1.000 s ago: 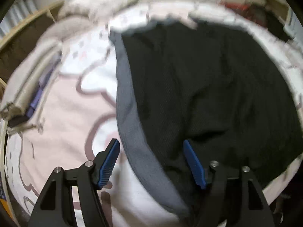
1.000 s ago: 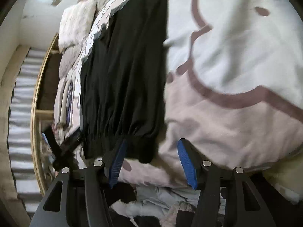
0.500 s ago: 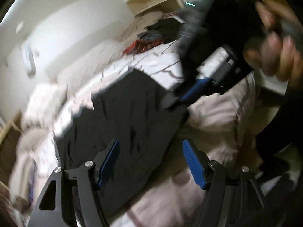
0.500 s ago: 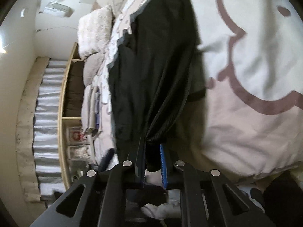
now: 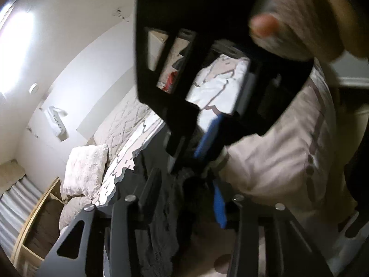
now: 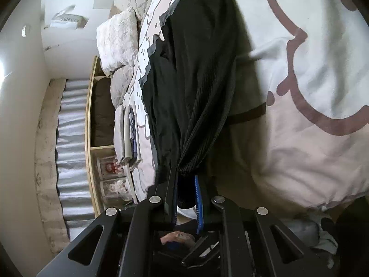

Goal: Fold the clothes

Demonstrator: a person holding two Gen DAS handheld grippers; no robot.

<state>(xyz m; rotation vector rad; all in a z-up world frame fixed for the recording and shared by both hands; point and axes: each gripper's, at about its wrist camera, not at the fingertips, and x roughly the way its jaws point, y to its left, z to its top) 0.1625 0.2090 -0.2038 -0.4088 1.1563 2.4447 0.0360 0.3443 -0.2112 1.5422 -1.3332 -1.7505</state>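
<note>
While right tongs (image 6: 186, 191) pinch the black garment's (image 6: 196, 69) near cuff, bring left tongs (image 5: 184, 198), seemingly narrowing on cloth, level; lift evenly toward far bed (image 6: 322, 46).

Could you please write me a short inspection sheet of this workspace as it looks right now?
Surface: bed with pink-and-white duvet.
Job's things: black garment lying on the duvet, one end lifted.
Clutter: folded stack at the bed edge; fluffy pillow.
Grippers: right gripper shut on the black garment's cuff; left gripper close beside it, state unclear.
Cables: nothing seen.
Surroundings: wooden shelf, white wall.
</note>
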